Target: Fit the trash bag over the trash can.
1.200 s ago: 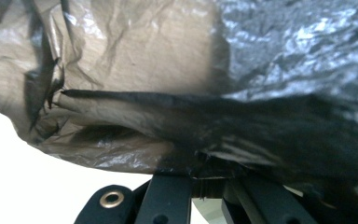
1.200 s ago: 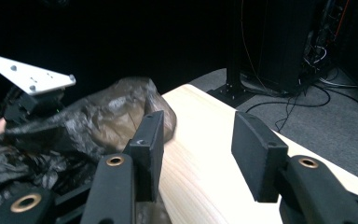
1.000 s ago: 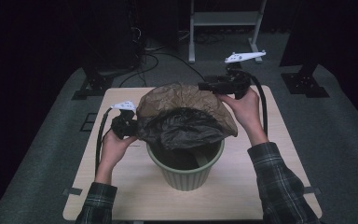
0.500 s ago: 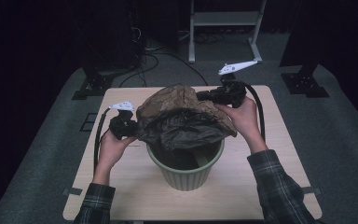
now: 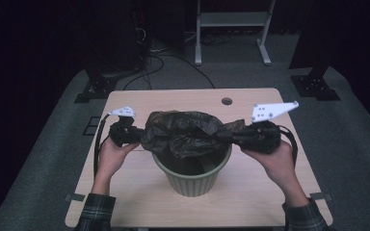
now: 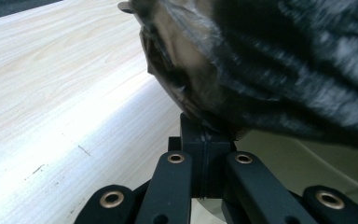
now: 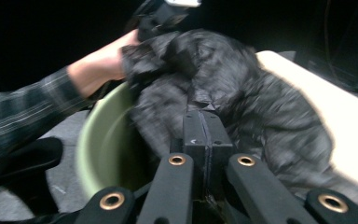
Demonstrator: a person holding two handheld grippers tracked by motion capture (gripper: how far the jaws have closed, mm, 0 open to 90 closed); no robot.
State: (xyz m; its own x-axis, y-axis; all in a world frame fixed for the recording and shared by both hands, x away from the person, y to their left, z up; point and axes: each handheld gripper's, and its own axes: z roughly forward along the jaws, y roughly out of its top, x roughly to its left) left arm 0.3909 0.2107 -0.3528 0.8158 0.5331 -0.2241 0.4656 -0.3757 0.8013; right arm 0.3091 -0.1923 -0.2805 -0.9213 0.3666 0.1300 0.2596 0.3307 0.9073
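No legible text, label, brand, number or sign is found in any view. A small pale mark is seen on the black tool (image 7: 204, 135) in the right gripper view, too blurred to be read.

Looks like a lab or recording studio, not a home. Walls and bkgd are blacked out, dark all round. A small pale wood-grain table with a round cable hole (image 5: 227, 101) stands alone on grey carpet-like floor matting (image 5: 347, 144). Black cables (image 5: 173, 60) run loose across the floor behind it. Black metal stand bases (image 5: 315, 86) sit at approx both far corners, and the legs of a light grey metal frame (image 5: 231, 29) stand at the back.
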